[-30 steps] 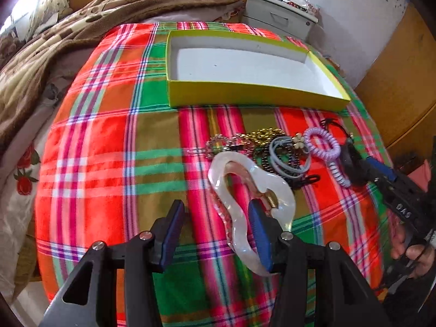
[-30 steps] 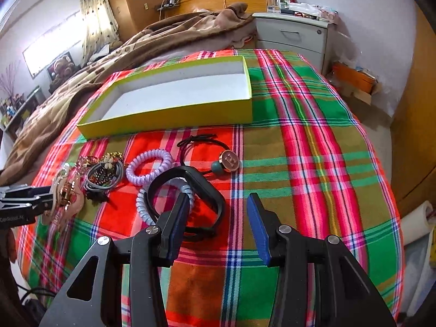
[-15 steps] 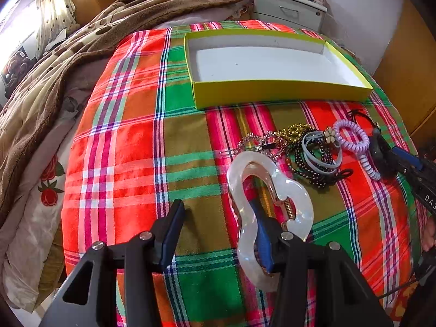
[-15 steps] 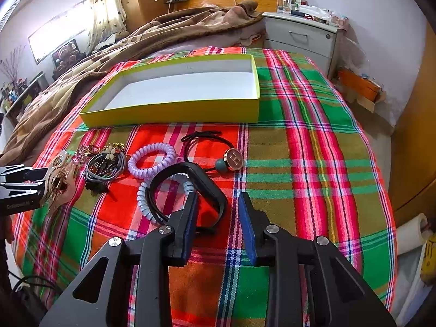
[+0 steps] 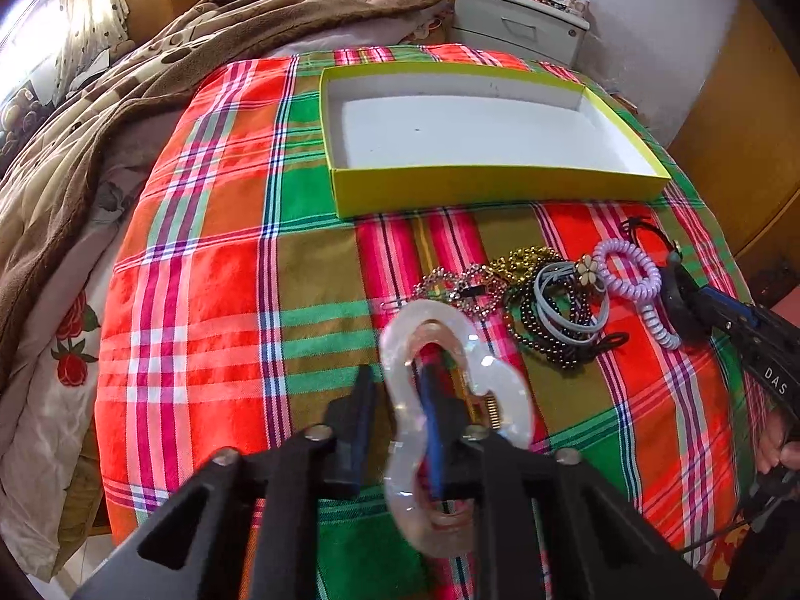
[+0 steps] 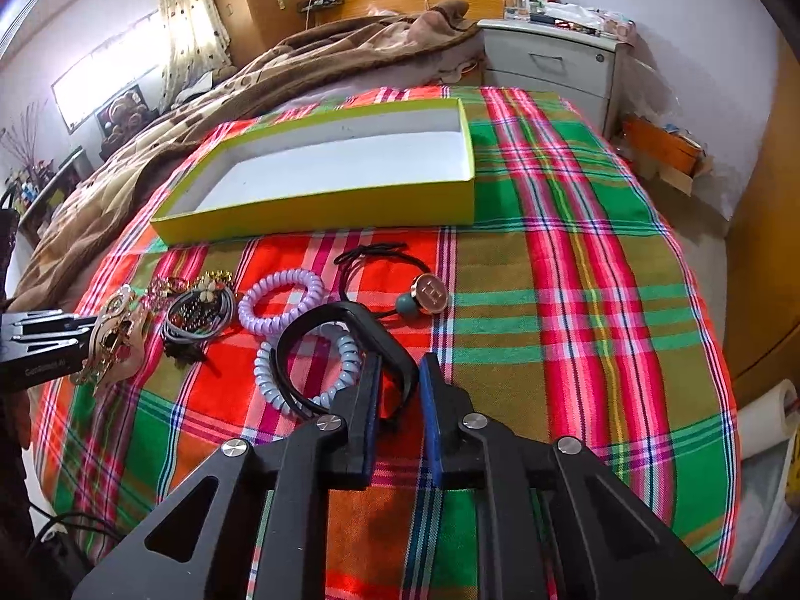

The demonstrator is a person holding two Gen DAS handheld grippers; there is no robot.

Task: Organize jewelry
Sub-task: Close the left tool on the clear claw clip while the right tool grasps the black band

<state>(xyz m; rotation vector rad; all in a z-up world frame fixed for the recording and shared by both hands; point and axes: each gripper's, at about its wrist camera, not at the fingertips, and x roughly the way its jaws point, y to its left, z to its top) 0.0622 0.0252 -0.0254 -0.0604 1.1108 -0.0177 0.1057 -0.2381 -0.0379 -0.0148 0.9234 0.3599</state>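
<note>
Since a second ago the left gripper [image 5: 395,420] has narrowed, its jaws closing on the pearly hair clip [image 5: 450,400] at 6 o'clock, ready to lift toward the empty box [image 5: 500,190] at 12. Opposite, the right gripper [image 6: 397,400] pinches the black bracelet [image 6: 345,345] at centre; the box [image 6: 320,210] lies at 11.

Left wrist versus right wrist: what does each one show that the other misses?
Left wrist only: the rose-print sheet and the hand holding the right claw. Right wrist only: the window and the orange box on the floor. Both: the yellow box, the purple coil tie, the bead pile, and the pearly hair clip in the left claw, whose jaws are closing on it.
</note>
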